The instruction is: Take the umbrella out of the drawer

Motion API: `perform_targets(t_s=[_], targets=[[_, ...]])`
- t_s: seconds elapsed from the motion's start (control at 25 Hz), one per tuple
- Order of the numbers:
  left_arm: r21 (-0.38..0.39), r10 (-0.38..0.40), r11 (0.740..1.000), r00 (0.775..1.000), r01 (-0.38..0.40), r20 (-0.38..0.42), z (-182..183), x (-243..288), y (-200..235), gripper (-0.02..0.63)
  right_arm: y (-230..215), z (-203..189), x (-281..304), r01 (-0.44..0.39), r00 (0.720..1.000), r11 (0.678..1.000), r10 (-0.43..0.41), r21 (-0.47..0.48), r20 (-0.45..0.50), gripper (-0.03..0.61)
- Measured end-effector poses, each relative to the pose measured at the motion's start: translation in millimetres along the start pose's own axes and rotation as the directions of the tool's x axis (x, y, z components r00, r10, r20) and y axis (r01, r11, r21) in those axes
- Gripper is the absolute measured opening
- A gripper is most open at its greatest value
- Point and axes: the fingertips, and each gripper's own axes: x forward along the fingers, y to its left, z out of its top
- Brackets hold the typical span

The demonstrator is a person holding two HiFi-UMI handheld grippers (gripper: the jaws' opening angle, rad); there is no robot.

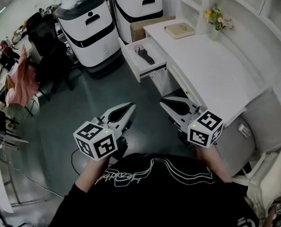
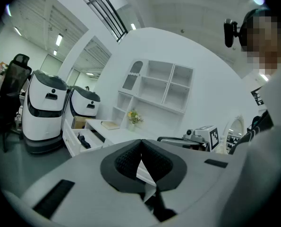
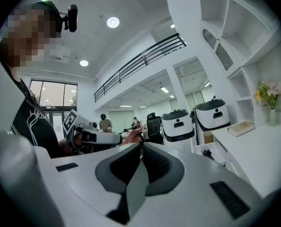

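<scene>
No text or label can be read.

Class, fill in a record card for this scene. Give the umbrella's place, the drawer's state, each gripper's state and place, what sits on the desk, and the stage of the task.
Umbrella: black umbrella, lying inside the drawer
Drawer: drawer pulled open from the white desk
Left gripper: left gripper shut, empty, well short of the drawer
Right gripper: right gripper shut, empty, near the desk's front edge
On the desk: book; vase of flowers
Task stage: umbrella not yet touched
</scene>
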Motion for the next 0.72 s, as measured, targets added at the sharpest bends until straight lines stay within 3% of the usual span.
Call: perform_targets(t_s=[0.48, 0.72], targets=[[-0.026, 0.015, 1.000, 1.000, -0.016, -0.007, -10, -2, 2, 0.020, -8, -12, -6, 0.035, 0.999, 0.999, -0.034, 0.022, -0.030, 0.054], [-0.045, 0.029, 0.999, 0.999, -0.030, -0.021, -16, 6, 16, 0.020, -18, -22, 5, -0.002, 1.000, 0.997, 0.004, 0.075, -0.024, 0.054]])
